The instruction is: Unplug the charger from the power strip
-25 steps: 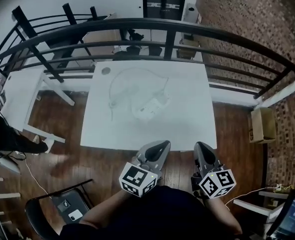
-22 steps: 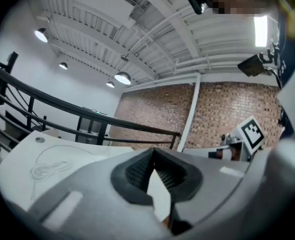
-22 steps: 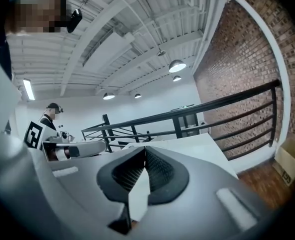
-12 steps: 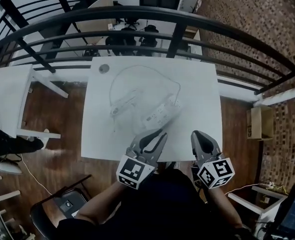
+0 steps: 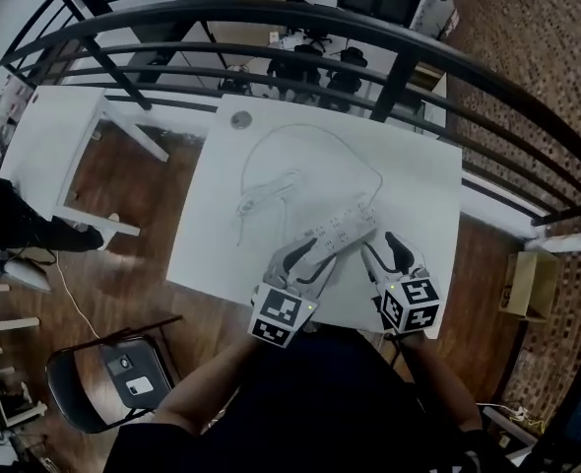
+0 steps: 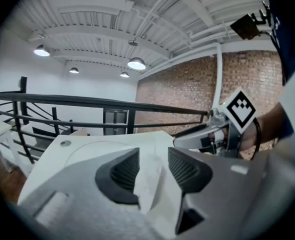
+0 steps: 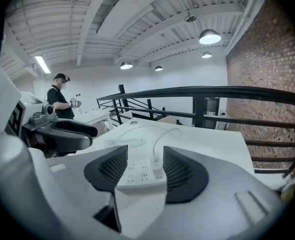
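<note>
Currently approach: left gripper (image 5: 313, 257) and right gripper (image 5: 382, 247) opening, clamping nothing, strip (image 5: 342, 230) at 12 o'clock; next likely pin strip, pinch charger (image 7: 158, 173)

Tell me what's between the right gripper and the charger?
The near end of the power strip, with bare sockets, in the right gripper view. The right gripper is opening its jaws, that end showing between them.

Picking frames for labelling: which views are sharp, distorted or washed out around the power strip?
Head view: heavy fisheye bows the railing; white power strip barely stands out on the white table. Left gripper view: strip soft, corners dark. Right gripper view: sharpest, sockets and charger readable.
</note>
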The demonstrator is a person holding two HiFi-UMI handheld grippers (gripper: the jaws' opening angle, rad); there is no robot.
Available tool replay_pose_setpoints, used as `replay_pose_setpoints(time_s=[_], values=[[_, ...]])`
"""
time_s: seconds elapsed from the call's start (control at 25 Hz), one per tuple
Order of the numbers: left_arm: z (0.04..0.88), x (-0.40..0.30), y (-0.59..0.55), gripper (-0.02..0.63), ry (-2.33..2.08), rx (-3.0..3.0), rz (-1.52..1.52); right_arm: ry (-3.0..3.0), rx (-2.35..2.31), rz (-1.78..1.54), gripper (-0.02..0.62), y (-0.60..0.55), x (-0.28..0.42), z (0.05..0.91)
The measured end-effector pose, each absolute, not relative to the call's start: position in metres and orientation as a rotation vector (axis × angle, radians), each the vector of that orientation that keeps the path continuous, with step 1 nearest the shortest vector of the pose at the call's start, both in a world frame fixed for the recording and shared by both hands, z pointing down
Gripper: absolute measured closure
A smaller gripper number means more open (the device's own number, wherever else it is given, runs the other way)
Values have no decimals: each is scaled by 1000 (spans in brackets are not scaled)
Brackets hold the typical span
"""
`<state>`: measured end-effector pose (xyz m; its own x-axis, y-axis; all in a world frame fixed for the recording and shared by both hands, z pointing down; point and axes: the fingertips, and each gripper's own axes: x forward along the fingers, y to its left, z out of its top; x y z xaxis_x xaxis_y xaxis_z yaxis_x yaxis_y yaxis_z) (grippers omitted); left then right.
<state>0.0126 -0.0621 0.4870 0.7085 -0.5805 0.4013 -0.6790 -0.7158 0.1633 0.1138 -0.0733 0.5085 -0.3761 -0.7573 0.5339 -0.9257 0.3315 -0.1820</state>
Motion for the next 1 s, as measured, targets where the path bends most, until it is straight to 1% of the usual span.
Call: replay_pose_setpoints(time_s=[0.16, 0.24, 0.36, 0.72, 0.88, 1.0], values=[[525, 13, -71, 392, -1053, 2549, 570, -2184, 1445, 661, 348, -89, 119, 549], [545, 15, -77, 385, -1063, 2522, 621, -2156, 1427, 647, 334, -96, 117, 565], [574, 21, -83, 383, -1042, 2499, 691, -2122, 1403, 600, 335, -107, 111, 585], [633, 40, -98, 385, -986, 2504, 850, -2012, 1330, 521, 362, -127, 91, 621], [643, 42, -99, 385, -967, 2498, 869, -1978, 1323, 506, 399, -131, 90, 631], [642, 46, -99, 385, -950, 2507, 856, -1970, 1327, 516, 410, -132, 91, 633]])
